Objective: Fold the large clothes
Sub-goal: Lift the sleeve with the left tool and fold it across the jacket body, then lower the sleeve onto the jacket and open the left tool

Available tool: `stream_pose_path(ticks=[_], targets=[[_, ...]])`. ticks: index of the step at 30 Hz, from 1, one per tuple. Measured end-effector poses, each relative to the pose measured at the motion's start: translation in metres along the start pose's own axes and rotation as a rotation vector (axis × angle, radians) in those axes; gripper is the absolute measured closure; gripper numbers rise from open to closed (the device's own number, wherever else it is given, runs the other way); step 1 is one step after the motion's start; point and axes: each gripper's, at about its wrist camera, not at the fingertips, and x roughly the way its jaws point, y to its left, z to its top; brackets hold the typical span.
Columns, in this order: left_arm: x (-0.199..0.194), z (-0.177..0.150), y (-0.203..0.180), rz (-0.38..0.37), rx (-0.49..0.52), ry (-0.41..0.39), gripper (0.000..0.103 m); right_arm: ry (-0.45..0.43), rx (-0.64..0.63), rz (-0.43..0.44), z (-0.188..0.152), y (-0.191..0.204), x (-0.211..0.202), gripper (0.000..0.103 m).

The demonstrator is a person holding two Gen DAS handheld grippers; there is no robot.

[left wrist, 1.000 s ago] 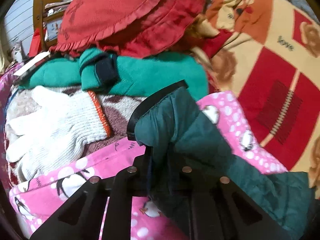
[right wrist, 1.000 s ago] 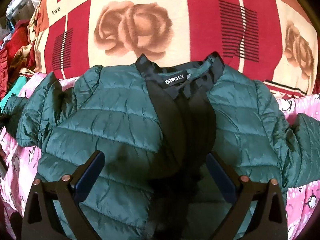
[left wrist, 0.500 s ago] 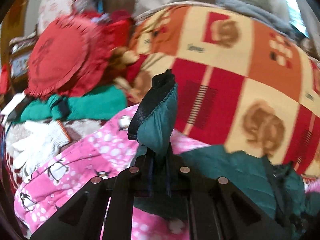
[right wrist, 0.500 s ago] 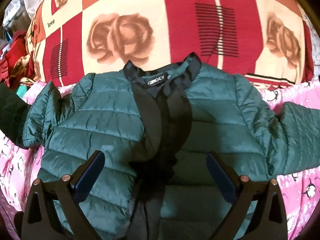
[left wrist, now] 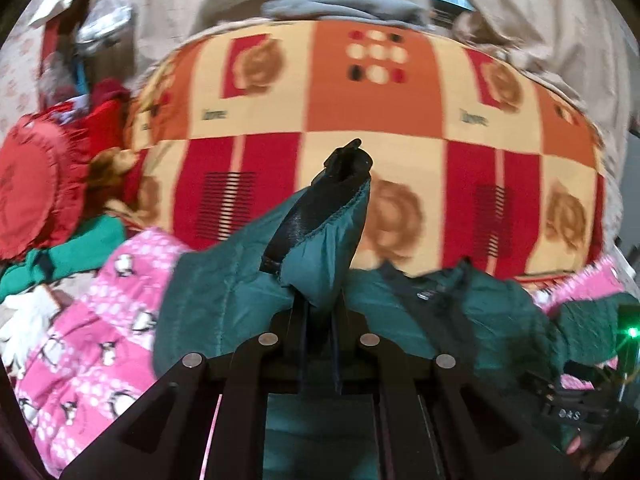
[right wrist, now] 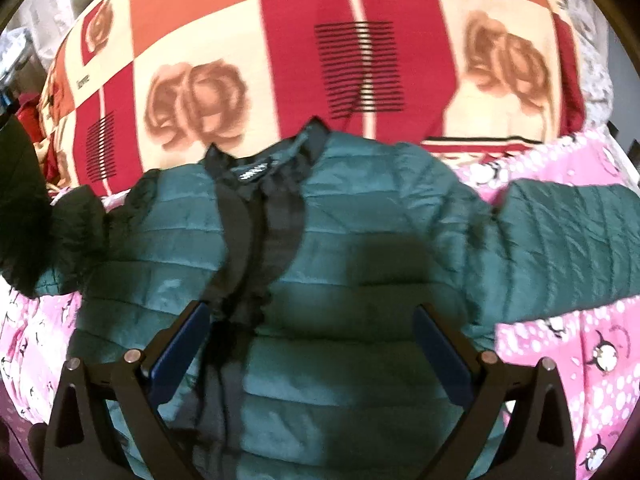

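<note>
Lying front-up on the pink penguin-print sheet (right wrist: 580, 344), the green quilted jacket (right wrist: 360, 240) has its collar toward the red-and-cream rose blanket (right wrist: 304, 40) and one sleeve (right wrist: 568, 232) spread to the side. The right gripper (right wrist: 312, 352) hovers over the jacket, jaws released and wide apart. The left gripper (left wrist: 320, 320), jaws clenched, holds the other sleeve's cuff (left wrist: 320, 240) raised upright.

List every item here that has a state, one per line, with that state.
Left gripper: shut on the sleeve cuff.
Right gripper: open, empty, above the jacket front.
Dark green quilted puffer jacket: lying face up, front open, black lining showing.
Jacket's left-side sleeve cuff: lifted, pinched upright.
Jacket's other sleeve: spread flat, outstretched.
Pink penguin-print blanket: spread under the jacket.
</note>
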Motion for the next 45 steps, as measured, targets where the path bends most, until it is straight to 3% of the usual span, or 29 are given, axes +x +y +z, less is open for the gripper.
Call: stream_pose_path(ticks=[10, 19, 27, 32, 35, 39, 45], targets=[[0.026, -0.022, -0.095, -0.104, 0.090, 0.082, 0.103, 0.002, 0.075, -0.043, -0.003, -0.051, -0.008, 0.000], [0.070, -0.054, -0.131, -0.172, 0.083, 0.185, 0.103, 0.027, 0.136, -0.059, -0.013, -0.089, -0.005, 0.000], [0.100, -0.083, -0.141, -0.241, 0.085, 0.315, 0.103, 0.042, 0.161, -0.040, -0.018, -0.094, 0.001, 0.000], [0.088, -0.080, -0.133, -0.364, 0.087, 0.354, 0.089, 0.029, 0.179, -0.016, -0.016, -0.091, -0.004, 0.000], [0.063, -0.072, -0.119, -0.392, 0.087, 0.323, 0.080, 0.028, 0.186, 0.012, -0.013, -0.085, -0.004, 0.000], [0.031, -0.060, -0.079, -0.360, 0.075, 0.276, 0.079, 0.040, 0.190, 0.078, -0.009, -0.070, 0.001, 0.000], [0.020, -0.044, -0.012, -0.210, 0.029, 0.200, 0.079, 0.105, 0.205, 0.180, -0.006, -0.034, 0.034, 0.000]])
